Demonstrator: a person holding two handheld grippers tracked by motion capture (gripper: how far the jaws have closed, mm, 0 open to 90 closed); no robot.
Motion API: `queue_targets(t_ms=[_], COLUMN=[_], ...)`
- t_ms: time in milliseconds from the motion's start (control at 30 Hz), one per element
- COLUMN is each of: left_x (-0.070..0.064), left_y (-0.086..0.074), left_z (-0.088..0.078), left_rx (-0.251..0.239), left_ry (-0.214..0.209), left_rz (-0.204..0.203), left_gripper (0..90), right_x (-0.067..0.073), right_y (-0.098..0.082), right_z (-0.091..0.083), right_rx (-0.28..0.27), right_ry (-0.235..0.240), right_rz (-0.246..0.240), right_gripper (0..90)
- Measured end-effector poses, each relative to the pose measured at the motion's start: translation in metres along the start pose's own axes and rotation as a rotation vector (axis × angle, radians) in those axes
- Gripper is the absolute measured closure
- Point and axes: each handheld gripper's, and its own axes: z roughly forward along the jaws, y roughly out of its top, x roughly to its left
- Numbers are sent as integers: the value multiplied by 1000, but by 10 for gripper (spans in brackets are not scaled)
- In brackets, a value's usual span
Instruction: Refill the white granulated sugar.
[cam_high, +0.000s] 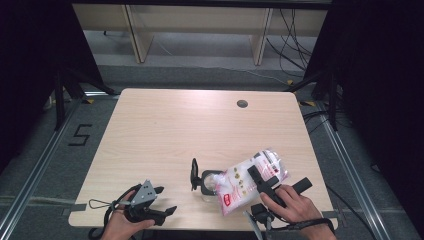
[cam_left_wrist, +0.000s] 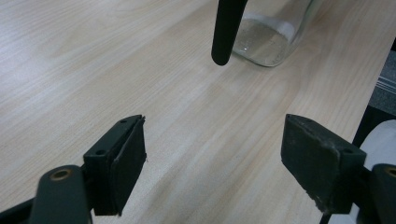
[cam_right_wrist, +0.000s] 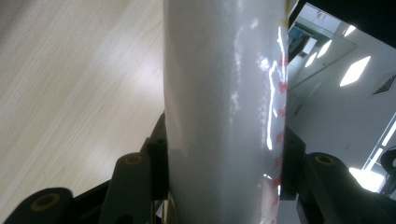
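The left gripper (cam_high: 161, 199) idled w/ jaws apart over the table (cam_high: 150, 130) as the right gripper (cam_high: 278, 188), clamping the bag (cam_high: 250, 181), tipped it at the jar (cam_high: 209, 183) (best poured slow, mouth centred).

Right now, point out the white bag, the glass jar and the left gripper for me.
white bag (cam_high: 240, 185), high view, middle of its printed face.
glass jar (cam_left_wrist: 268, 39), left gripper view, its clear base.
left gripper (cam_high: 165, 200), high view, the gap between its open jaws.

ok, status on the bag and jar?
Right gripper shut on bag, tilted over open jar. Left gripper open, idle. Nothing in the way.
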Motion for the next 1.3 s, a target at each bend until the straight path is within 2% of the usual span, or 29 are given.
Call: queue_targets(t_ms=[33, 67, 100, 233, 333, 367, 400, 433, 500, 533, 600, 700, 800, 967, 1100, 1167, 1300], left_x=[-2, -2, -3, -1, -1, 0, -1, 0, -1, 0, -2, -3, 0, 0, 0, -2, -2], left_y=[-1, -1, -1, 0, 0, 0, 0, 0, 0, 0, -1, -1, 0, 0, 0, -1, -1], left_z=[1, 1, 2, 1, 1, 0, 1, 0, 0, 0, 1, 2, 0, 0, 0, 2, 1], left_rx=[-3, -2, -16, -11, -11, 2, -11, 1, -8, 1, -8, -16, 10, 16, 13, -15, -17], left_ry=[1, 1, 0, 0, 0, 0, 1, 0, 0, 0, 0, -1, 8, 7, 10, 0, 1], left_rz=[-31, -28, -44, -12, -13, 3, -13, 2, -9, 1, -34, -43, -15, -9, -12, -45, -44], left_gripper=[217, 217, 217, 217, 217, 217, 217, 217, 217, 217, 217, 217, 217, 217, 217, 217, 217], right_x=[0, 0, 1, 2, 3, 2, 2, 2, 3, 3, 2, 2, 2, 2, 3, 3, 3], right_y=[0, 0, 0, 0, -1, -1, -1, -2, -2, -2, -2, -2, -2, -2, -2, -3, -3], right_z=[0, 1, 1, 2, 2, 2, 3, 3, 3, 3, 3, 3, 3, 4, 4, 4, 4], right_rx=[-1, -2, -4, -9, -12, -14, -16, -14, -13, -13, -14, -15, -15, -17, -18, -18, -19], right_ry=[3, 5, 5, -2, -4, -2, -2, 1, 0, 0, 0, 0, -2, -4, -2, -2, -2], right_rz=[2, 7, 10, 28, 32, 32, 33, 28, 31, 32, 30, 30, 30, 36, 41, 43, 45], right_gripper=[546, 547, 547, 547, 548, 547, 548, 548, 548, 548, 548, 548, 549, 549, 549, 549, 550])
